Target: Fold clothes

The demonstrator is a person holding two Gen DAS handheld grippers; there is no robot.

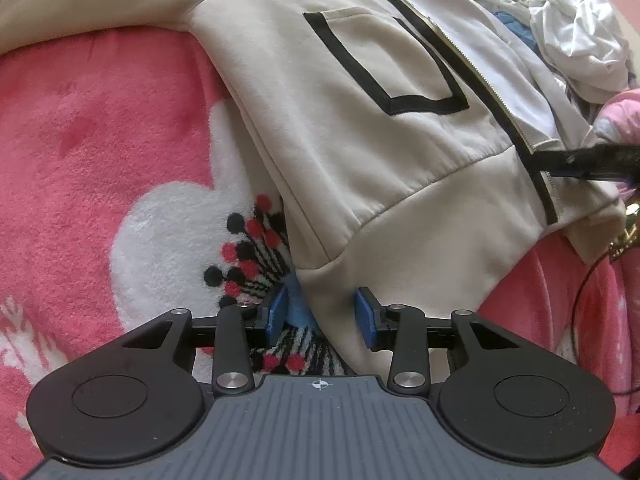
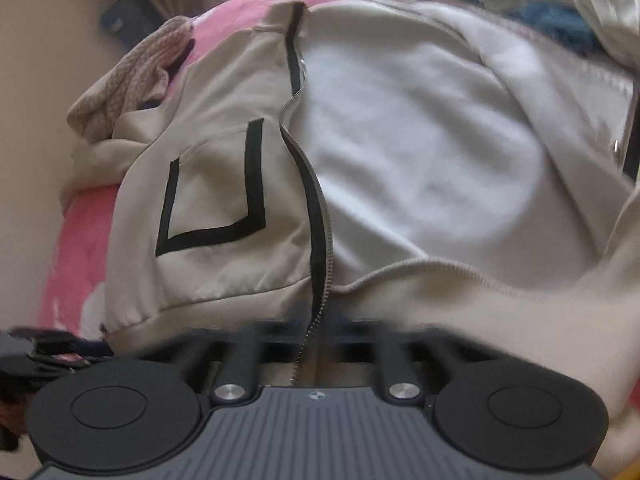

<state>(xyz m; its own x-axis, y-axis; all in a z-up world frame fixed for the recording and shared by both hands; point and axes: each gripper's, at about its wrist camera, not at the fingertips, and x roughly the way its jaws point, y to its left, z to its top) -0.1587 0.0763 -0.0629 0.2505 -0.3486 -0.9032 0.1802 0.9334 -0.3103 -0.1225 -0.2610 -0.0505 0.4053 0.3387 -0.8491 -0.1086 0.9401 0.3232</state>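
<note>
- A beige zip-up hoodie lies spread on a pink fleece blanket printed with a white flower that has red and black dots at its centre.
- The hoodie has a front pocket outlined in black trim and a black-edged zipper running down to the ribbed hem.
- In the right wrist view the hoodie front is open, with its pale inner lining showing beside the zipper.
- The left gripper points down at the hem's corner; its 2 blue pads stand apart, with the hem corner between them, and neither pad visibly presses the cloth.
- The right gripper is blurred in its own view, and its fingertips are hidden under the hem; its jaws are closed, and the loose bottom end of the zipper runs down over them. Whether they pinch the cloth cannot be told there.
- In the left wrist view the right gripper reaches in from the right edge, its dark tip at the bottom of the zipper on the hem.
- A heap of white and blue clothes lies beyond the hoodie, at the far right.
- A knitted beige garment lies bunched near the hoodie's upper part.
</note>
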